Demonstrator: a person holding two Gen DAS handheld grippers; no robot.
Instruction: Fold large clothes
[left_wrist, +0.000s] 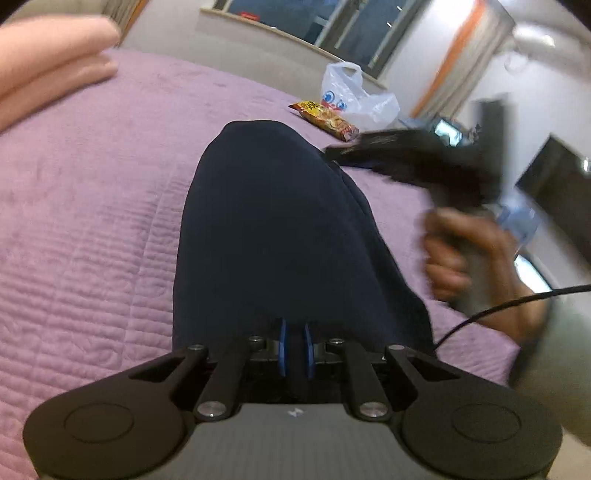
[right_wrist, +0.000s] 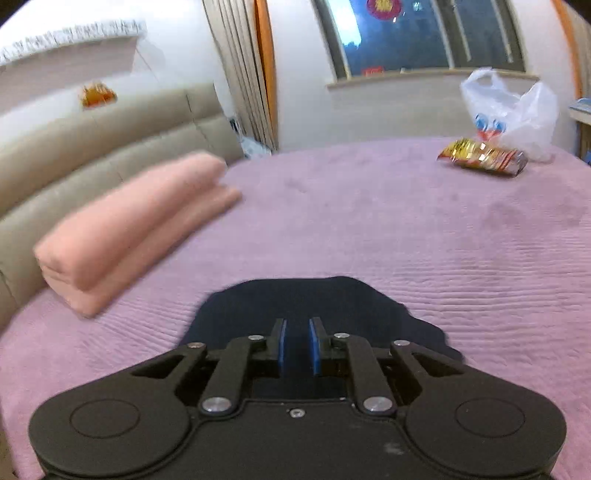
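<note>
We are pinching the near edge of the navy garment with the left gripper, its blue pads drawn close with dark cloth between them, and the garment is stretching away from the gripper as a long folded strip across the purple bedspread. We are holding the right gripper just above the garment's near end, its pads standing a little apart; we cannot tell whether any cloth is caught between them. In the left wrist view our right hand is appearing blurred to the right of the garment. Beyond the garment a snack packet is lying on the bedspread, with a white plastic bag just behind it. Left of the garment a folded pink blanket is resting near the beige headboard.
</note>
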